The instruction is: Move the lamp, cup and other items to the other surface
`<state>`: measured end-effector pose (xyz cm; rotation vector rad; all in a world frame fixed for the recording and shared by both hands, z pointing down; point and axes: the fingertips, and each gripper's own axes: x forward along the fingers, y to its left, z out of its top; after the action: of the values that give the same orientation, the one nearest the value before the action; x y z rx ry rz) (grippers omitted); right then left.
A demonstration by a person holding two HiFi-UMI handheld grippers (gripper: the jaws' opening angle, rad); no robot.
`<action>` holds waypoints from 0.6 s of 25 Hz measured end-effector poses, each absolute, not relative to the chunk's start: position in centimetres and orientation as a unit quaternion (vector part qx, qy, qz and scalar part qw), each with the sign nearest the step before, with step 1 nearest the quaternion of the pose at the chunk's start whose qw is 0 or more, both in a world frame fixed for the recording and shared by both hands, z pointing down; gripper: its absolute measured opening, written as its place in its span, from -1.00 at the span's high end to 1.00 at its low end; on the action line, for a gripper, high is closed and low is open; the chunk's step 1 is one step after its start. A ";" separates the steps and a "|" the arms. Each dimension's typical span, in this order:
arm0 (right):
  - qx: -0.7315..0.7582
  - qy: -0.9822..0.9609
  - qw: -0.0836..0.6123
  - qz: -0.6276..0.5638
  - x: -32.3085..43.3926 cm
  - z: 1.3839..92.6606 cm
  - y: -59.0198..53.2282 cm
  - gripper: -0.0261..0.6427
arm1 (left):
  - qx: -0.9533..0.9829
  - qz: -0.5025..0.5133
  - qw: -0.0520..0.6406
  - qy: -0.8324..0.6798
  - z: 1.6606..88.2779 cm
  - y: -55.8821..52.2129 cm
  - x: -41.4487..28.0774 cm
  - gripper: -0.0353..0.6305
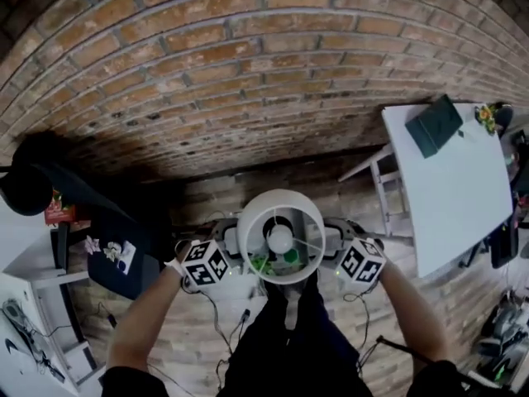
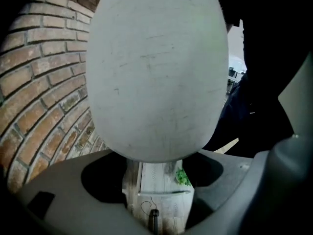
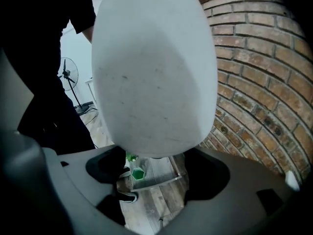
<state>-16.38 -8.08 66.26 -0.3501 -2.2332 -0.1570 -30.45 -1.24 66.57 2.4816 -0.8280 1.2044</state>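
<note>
The white table lamp with a drum-shaped shade (image 1: 250, 220) is up in the air over the pale wood-plank floor (image 1: 207, 201), carried between the two grippers at the person's front. From the head view one looks straight down into the shade, where the round white bulb (image 1: 280, 239) sits at the centre.

The left gripper (image 1: 229, 242) meets the shade's left side and the right gripper (image 1: 334, 242) its right side. Each gripper's own view is filled by the shade's pale wall, which bulges just ahead of the grey jaws. Both pairs of jaws stand spread apart, and nothing is pinched between them; through each gap only the floor far below shows.

Down there lies a pale flat tray (image 3: 159, 173) (seen through the right gripper's gap) with a small green hexagonal cup (image 3: 138, 174) on it.

A red brick wall (image 1: 248, 73) curves across the top of the head view. To the right stands a white rectangular table (image 1: 450, 205) with a dark green book (image 1: 434, 125) lying near its far end.
</note>
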 end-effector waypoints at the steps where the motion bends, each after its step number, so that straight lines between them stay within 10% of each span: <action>1: -0.136 -0.894 0.423 -0.057 -16.1 65.1 -7.8 -0.23 | 0.857 0.413 0.129 -0.279 65.3 -1.1 -30.2 -0.15; 15: -0.053 -0.917 0.395 -0.019 -7.7 52.6 -7.9 -0.22 | 0.902 0.370 0.070 -0.209 52.8 -4.3 -22.2 -0.15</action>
<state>-7.67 -7.91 52.59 -0.1339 -2.3258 -0.0491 -22.19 -4.32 52.79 2.7159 -0.6284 1.1148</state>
